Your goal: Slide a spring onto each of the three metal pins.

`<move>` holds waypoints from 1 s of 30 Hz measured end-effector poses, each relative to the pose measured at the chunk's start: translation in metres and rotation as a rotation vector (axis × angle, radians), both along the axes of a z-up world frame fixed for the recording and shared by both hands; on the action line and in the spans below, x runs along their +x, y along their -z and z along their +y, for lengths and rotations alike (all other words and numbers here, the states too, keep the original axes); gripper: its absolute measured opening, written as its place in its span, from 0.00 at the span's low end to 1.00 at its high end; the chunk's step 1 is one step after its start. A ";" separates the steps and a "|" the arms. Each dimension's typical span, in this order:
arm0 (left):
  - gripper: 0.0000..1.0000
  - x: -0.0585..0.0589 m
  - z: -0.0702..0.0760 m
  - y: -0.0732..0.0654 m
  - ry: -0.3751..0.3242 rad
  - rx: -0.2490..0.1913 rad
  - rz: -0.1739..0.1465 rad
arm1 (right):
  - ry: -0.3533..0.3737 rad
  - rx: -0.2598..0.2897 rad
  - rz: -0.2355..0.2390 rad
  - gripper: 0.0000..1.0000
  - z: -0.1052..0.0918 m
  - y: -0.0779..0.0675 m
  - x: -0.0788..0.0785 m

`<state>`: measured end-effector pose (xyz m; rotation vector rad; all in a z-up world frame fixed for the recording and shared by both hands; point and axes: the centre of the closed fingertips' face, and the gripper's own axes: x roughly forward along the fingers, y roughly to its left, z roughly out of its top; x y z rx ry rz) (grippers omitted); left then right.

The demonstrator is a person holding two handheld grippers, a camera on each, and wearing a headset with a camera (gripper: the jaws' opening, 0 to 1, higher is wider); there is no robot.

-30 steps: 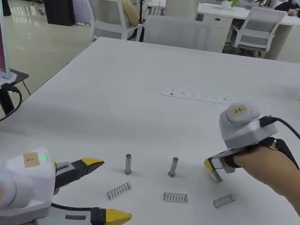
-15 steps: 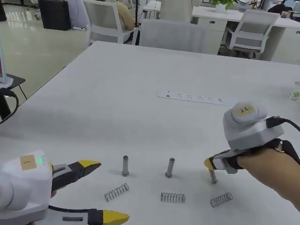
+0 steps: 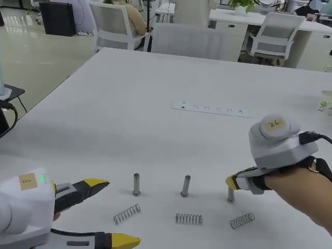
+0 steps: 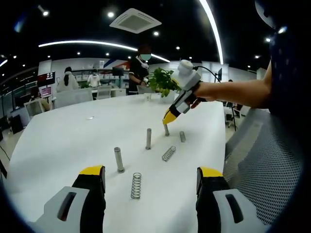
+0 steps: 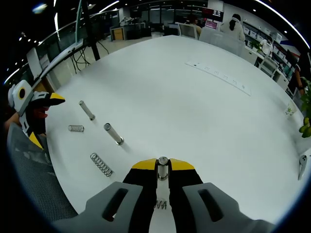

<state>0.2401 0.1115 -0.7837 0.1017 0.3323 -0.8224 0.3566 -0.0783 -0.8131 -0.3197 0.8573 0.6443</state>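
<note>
Right gripper (image 3: 232,183) angled down, jaws tight on the rightmost pin (image 3: 231,197) — left gripper (image 4: 150,171) level, jaws wide apart

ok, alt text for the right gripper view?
Right gripper shut on a pin on a white table. Left of it stand two more pins beside two springs, with the open left gripper at the view's edge.

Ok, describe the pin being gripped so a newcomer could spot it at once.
On the white table, three metal pins stand in a row near the front edge. It is the right-end pin, pinched between the yellow tips of the right tool; the middle pin and left pin stand untouched.
</note>
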 end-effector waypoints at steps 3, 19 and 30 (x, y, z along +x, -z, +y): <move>0.73 0.000 0.000 0.000 0.002 0.002 0.001 | 0.002 0.004 0.001 0.05 0.000 0.000 -0.001; 0.73 0.000 -0.001 0.000 0.004 0.004 0.001 | -0.002 0.018 0.002 0.05 -0.002 -0.002 -0.005; 0.73 -0.001 -0.002 0.000 0.005 0.008 0.002 | -0.018 0.012 -0.006 0.06 -0.004 -0.002 -0.008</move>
